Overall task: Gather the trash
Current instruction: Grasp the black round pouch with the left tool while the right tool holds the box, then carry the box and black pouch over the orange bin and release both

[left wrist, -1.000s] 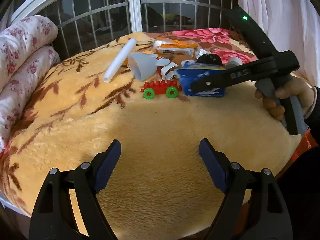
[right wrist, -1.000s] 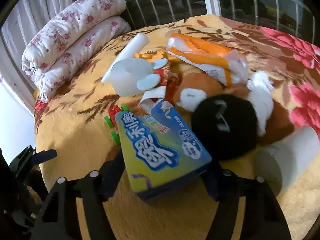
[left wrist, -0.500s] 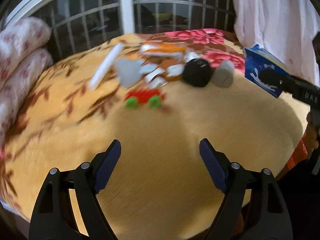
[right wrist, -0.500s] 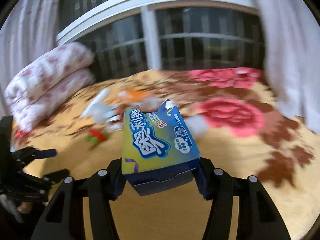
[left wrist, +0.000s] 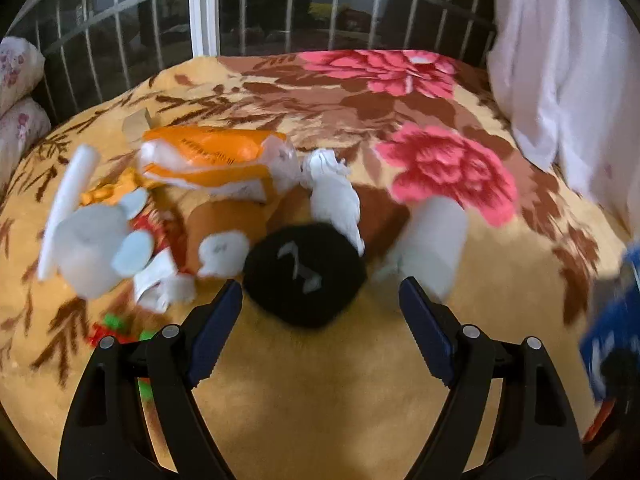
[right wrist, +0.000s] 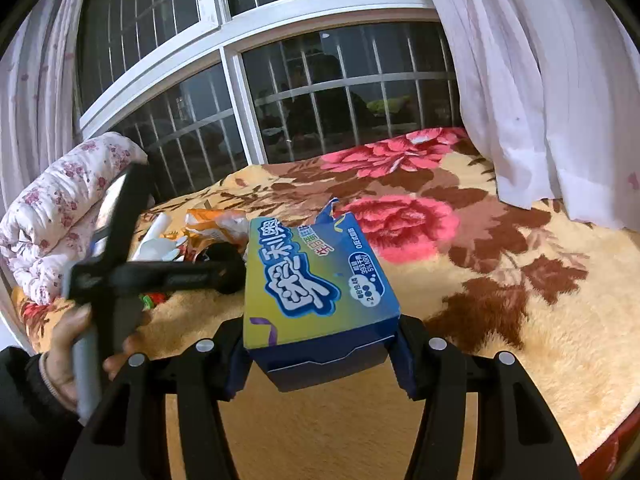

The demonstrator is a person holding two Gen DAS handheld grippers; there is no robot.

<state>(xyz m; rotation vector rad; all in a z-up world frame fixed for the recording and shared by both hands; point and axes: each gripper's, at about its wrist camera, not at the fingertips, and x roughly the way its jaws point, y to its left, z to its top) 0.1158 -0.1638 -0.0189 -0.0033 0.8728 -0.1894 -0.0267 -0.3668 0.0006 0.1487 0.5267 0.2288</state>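
Note:
My right gripper (right wrist: 320,356) is shut on a blue and yellow snack box (right wrist: 316,280) and holds it above the blanket; the box also shows at the far right edge of the left wrist view (left wrist: 612,340). My left gripper (left wrist: 320,300) is open, low over the litter pile, with a black round thing (left wrist: 304,276) just beyond its fingertips, untouched. Around it lie a tipped white cup (left wrist: 436,240), crumpled tissue (left wrist: 332,196), an orange wrapper (left wrist: 216,160), another white cup (left wrist: 88,248) and a white tube (left wrist: 68,200).
A red toy car (left wrist: 120,328) with green wheels sits partly behind my left finger. Folded floral quilts (right wrist: 60,208) lie at the bed's left, a barred window (right wrist: 320,92) behind, a white curtain (right wrist: 560,100) at the right. A hand (right wrist: 76,344) grips the left tool.
The right gripper closed on the box, lifted it off the pile and carried it right. The left gripper moved forward to the pile, bringing the black thing up to its fingertips.

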